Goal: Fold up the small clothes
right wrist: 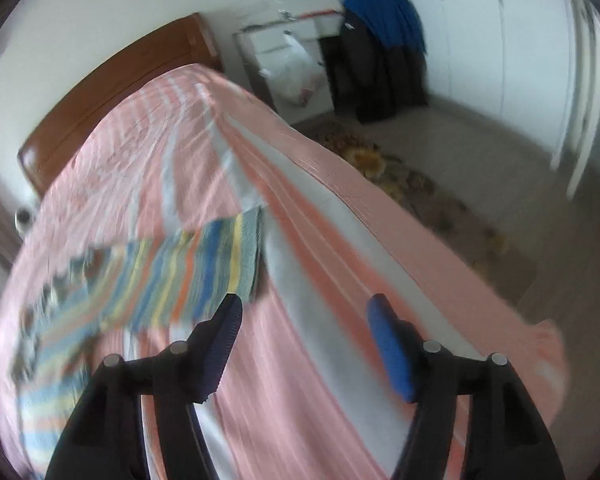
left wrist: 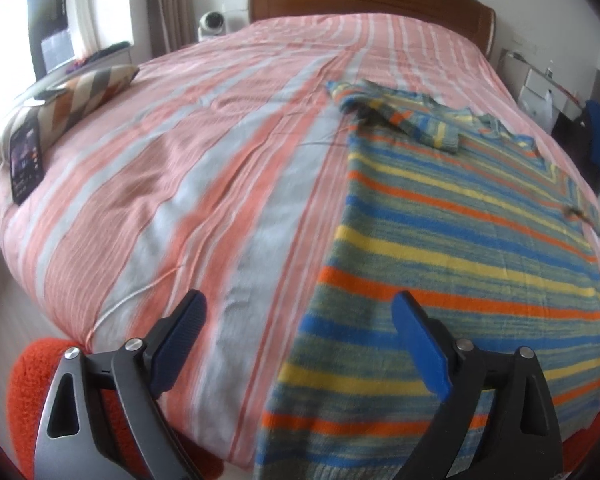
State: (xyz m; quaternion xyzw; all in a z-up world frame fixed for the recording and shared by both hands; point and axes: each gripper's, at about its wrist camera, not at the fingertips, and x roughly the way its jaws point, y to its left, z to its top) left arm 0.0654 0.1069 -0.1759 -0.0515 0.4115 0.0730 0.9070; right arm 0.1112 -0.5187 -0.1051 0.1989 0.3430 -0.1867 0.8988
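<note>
Left wrist view shows the bed [left wrist: 204, 168] under its pink and grey striped cover, with the striped sweater [left wrist: 460, 248] laid flat on it, one sleeve [left wrist: 416, 120] crossed over the chest, likely so the body can be folded next. Spread wide, the left tongs [left wrist: 300, 340] hover over the sweater's near hem, touching nothing. Right tongs [right wrist: 304, 344] stand apart and empty, just beside the other sleeve [right wrist: 188, 276].

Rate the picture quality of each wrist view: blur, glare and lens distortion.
Left wrist: mild blur; striped sweater readable; window blown out white; fisheye bulges the bed. Right wrist: heavy motion smear over the sweater and bedspread; fingers fairly sharp; headboard curved by the lens.
</note>
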